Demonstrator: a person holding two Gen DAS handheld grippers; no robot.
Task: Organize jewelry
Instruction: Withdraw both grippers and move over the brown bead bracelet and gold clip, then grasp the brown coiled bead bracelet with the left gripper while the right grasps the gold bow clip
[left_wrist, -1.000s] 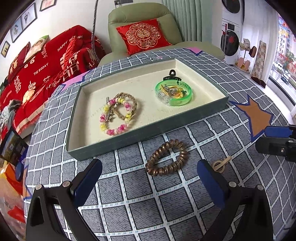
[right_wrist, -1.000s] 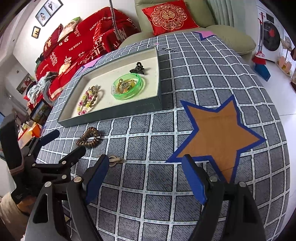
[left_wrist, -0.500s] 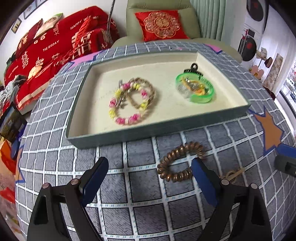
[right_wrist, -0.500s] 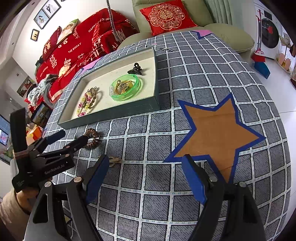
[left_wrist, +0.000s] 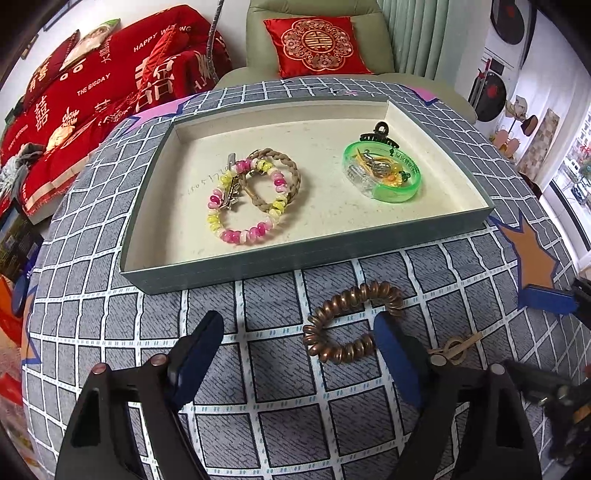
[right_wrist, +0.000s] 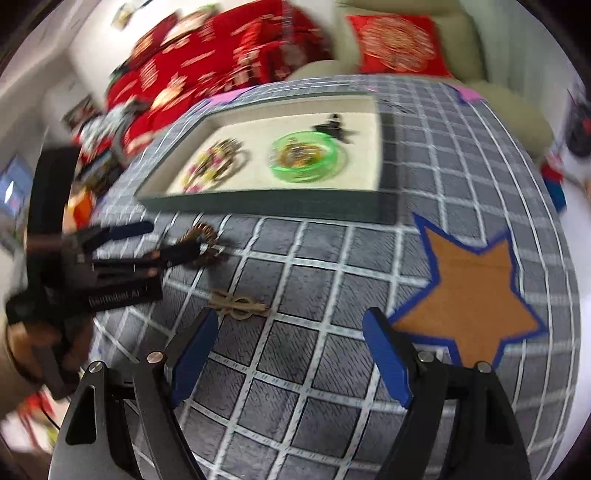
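A grey-green tray holds a pink and yellow bead bracelet, a braided tan band, a green bangle and a black claw clip. A brown spiral hair tie lies on the cloth before the tray. My left gripper is open, its right finger touching the tie. A small tan knotted piece lies to the right. My right gripper is open, just short of that piece.
The round table has a grey checked cloth with an orange star. A red sofa and a green armchair with a red cushion stand behind the table. The right wrist view is blurred.
My left gripper has moved forward and right, so the spiral tie sits at its right finger. My right gripper has swung left and down toward the tan piece.
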